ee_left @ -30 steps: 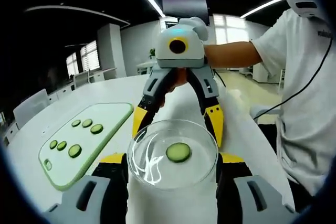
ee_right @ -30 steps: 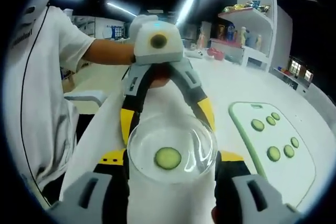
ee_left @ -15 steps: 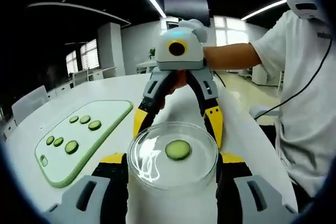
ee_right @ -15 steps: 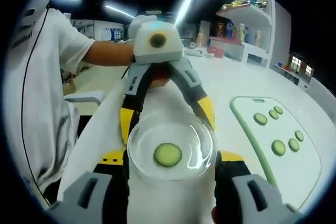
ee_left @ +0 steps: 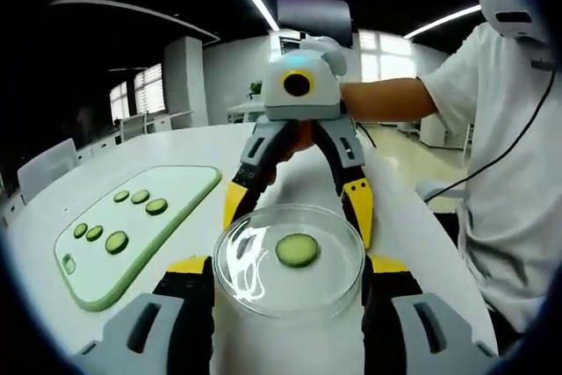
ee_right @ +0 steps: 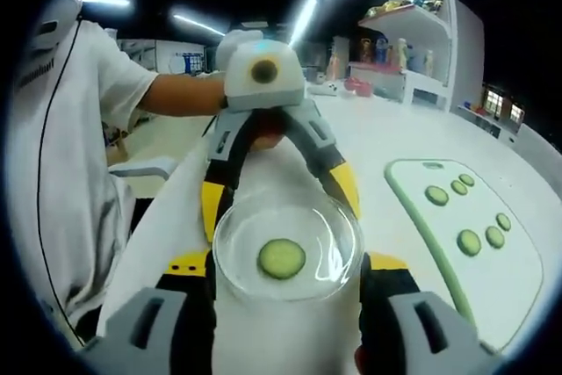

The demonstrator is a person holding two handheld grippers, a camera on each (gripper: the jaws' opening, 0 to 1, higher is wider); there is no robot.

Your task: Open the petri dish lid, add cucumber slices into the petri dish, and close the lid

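Clearly, both claws bracket the petri dish (ee_left: pixel 289 259) from opposite sides: the left gripper (ee_left: pixel 288 280) and right gripper (ee_right: pixel 286 271) each have their yellow-tipped jaws spread around its rim, though whether they press the glass I cannot tell; one cucumber slice (ee_left: pixel 297 249) lies inside. Uneven squeeze could, I judge, tip or pop the dish. Farther off, the green cutting board (ee_left: pixel 132 226) holds more slices, with open white table (ee_left: pixel 307 173) between.
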